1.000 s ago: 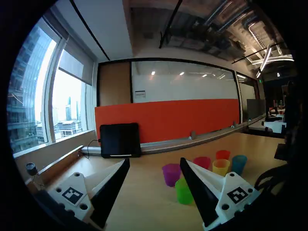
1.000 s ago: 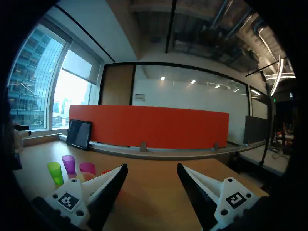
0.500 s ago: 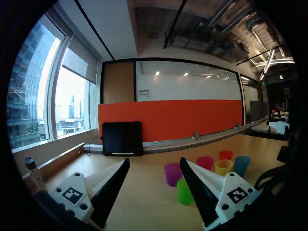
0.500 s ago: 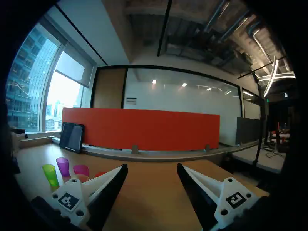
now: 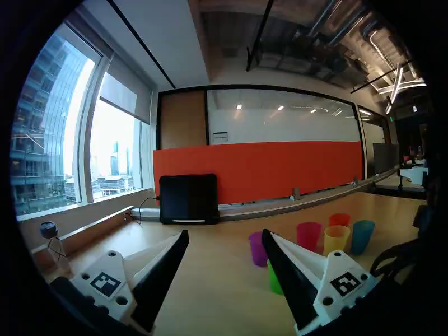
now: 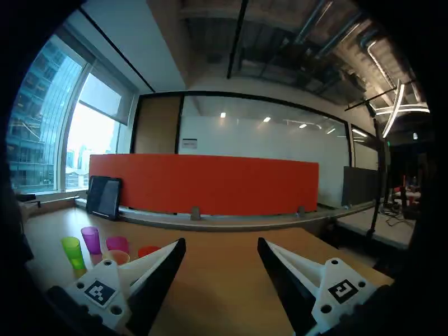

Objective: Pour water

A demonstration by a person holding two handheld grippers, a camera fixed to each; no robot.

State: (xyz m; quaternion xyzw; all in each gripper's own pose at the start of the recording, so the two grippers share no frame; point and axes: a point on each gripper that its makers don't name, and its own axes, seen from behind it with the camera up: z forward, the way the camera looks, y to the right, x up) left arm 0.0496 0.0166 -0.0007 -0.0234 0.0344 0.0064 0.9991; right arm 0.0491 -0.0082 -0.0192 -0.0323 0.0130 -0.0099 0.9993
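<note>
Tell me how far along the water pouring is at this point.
Nothing looks done. In hand: nothing; the left tongs and right tongs are open and empty above the table. The pink cup and its neighbours stand upright, untouched. Left: grasp a water container, possibly the capped bottle by the window, and pour.

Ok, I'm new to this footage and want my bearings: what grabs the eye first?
The orange partition across the back dominates both views. Then the coloured cups clustered on the wooden desk, right of centre in the left gripper view, and the dark tablet propped at the partition's left end.
</note>
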